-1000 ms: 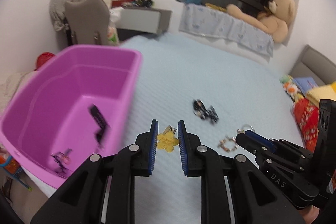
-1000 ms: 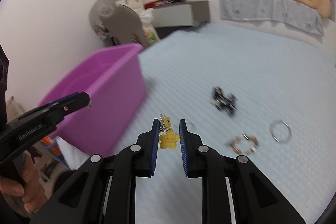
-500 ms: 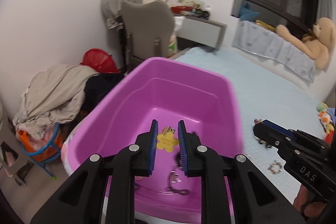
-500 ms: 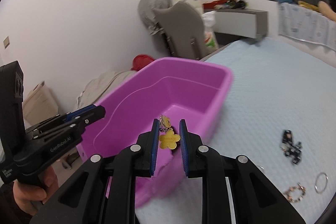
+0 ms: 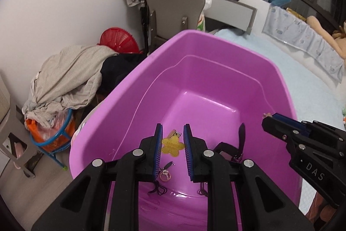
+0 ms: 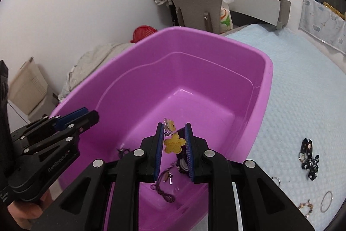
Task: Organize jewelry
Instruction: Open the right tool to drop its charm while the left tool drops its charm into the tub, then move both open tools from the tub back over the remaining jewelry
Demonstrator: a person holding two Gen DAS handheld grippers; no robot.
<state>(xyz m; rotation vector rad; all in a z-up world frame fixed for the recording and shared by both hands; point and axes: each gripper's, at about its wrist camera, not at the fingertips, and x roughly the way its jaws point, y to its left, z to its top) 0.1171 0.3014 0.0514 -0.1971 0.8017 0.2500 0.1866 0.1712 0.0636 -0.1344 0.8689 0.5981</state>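
**Both grippers over the purple tub, a yellow flower tag in each**

Left wrist view: the left gripper [image 5: 173,144] is nearly closed, with a yellow flower tag [image 5: 172,144] sitting between its blue pads. It looks pinched, though there's a sliver of gap on each side, so I can't swear the pads are pressing. It hangs over the purple tub [image 5: 216,40], which sits on the edge of the bed [image 5: 302,79]. Down on the tub floor are a small ring charm [image 5: 165,174], some dark cord and a black strap piece [image 5: 233,148]. The right gripper [image 5: 268,120] pokes in from the right, tips close together over the tub rim.

Right wrist view: the right gripper [image 6: 174,144] is also barely open, with its own flower tag [image 6: 174,143] and a little smiley charm [image 6: 170,123] above it. Same tub [image 6: 216,40] underneath, with a corded pendant [image 6: 166,179] on the bottom. On the bed [image 6: 302,101] to the right: a black bow piece [image 6: 309,161], a bead bracelet [image 6: 305,208] and a thin ring [image 6: 326,205]. The left gripper [image 6: 95,117] comes in from the left.
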